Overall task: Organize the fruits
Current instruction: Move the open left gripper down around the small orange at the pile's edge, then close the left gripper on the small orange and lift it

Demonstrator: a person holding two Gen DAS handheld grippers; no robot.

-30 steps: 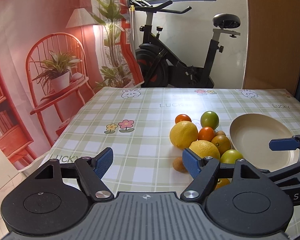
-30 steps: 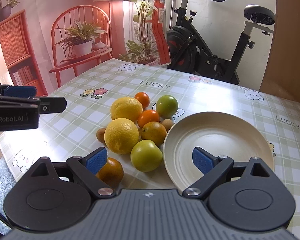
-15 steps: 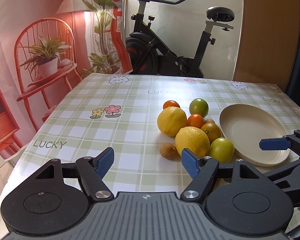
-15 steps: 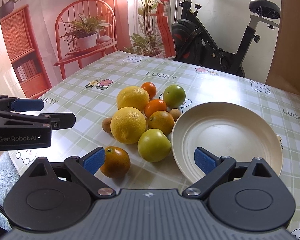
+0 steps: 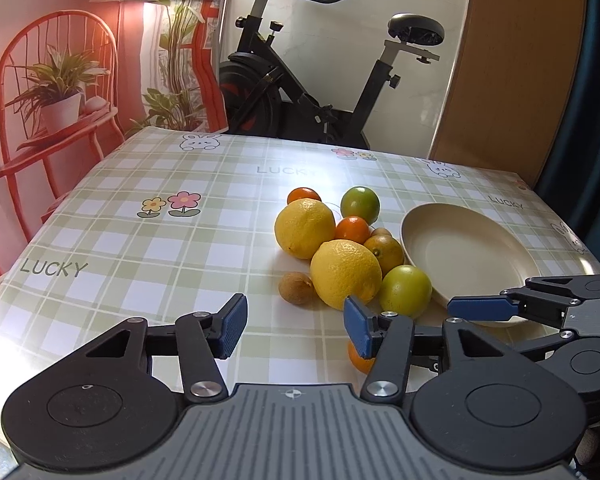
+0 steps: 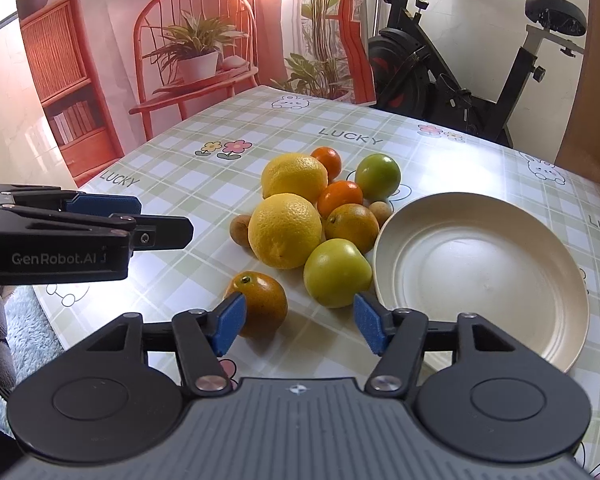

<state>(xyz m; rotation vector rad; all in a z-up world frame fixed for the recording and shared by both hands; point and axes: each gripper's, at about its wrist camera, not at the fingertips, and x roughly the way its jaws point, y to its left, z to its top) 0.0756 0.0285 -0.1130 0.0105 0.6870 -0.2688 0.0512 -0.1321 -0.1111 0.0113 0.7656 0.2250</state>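
Observation:
A pile of fruit lies on the checked tablecloth: two lemons (image 6: 285, 230) (image 5: 345, 274), several oranges (image 6: 351, 222), two green fruits (image 6: 337, 272) (image 5: 360, 202) and small brown fruits (image 5: 296, 287). A lone orange (image 6: 259, 303) lies nearest me, next to the left fingertip of my right gripper (image 6: 298, 324), which is open and empty. An empty cream plate (image 6: 480, 276) (image 5: 470, 256) sits right of the pile. My left gripper (image 5: 296, 330) is open and empty, in front of the pile; it also shows in the right wrist view (image 6: 100, 220).
An exercise bike (image 5: 324, 80) stands beyond the table's far edge. A backdrop with a red chair and plants (image 6: 196, 52) hangs at the left. The table's near edge (image 6: 48, 304) lies close below my left gripper.
Both grippers have pulled back and risen a little, so the pile looks farther away. The lone orange has come fully into the right wrist view. Both stay open.

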